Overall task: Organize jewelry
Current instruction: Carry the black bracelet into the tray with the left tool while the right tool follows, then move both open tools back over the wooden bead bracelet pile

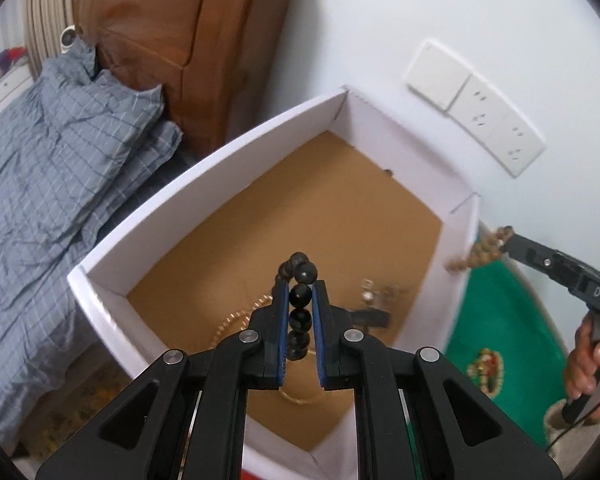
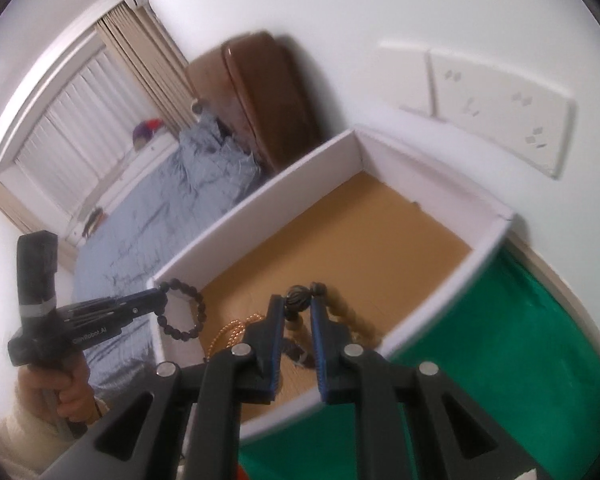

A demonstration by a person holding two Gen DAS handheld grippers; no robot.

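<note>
Left of the white box (image 2: 256,220), a grey quilt (image 1: 60,184) covers the bed. Over the box's near left corner, the left gripper (image 1: 300,294) clamps a black bead bracelet (image 2: 182,312). Above the box's brown floor lies a gold chain (image 2: 228,330). At the box's right side, the right gripper (image 2: 298,306) pinches a brown bead strand (image 1: 486,246).
</note>
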